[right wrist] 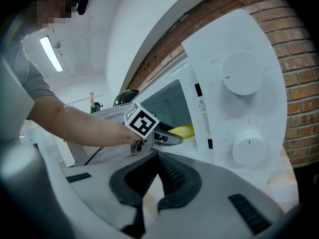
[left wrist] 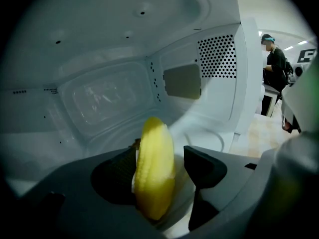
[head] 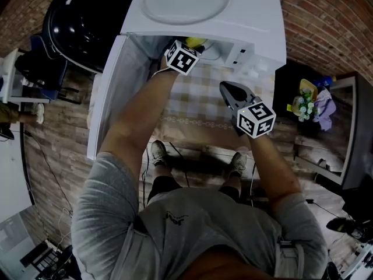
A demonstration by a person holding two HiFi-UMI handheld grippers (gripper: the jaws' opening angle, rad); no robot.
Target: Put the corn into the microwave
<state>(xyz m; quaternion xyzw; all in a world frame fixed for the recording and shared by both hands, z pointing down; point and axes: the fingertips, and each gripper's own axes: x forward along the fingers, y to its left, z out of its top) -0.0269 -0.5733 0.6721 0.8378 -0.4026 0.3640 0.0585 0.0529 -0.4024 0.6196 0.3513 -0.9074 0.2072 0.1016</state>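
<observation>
Pulling out next, we want the left claw (left wrist: 162,158), jaws apart around the corn (left wrist: 153,176) inside the microwave (left wrist: 99,59), drawn straight back without dragging it, while our right claw (right wrist: 158,166) sits closed outside.

wall: red brick (right wrist: 299,83) | floor: wood planks (head: 58,174) | table: checked cloth (head: 198,98) | ceiling: strip light (right wrist: 51,54)
</observation>
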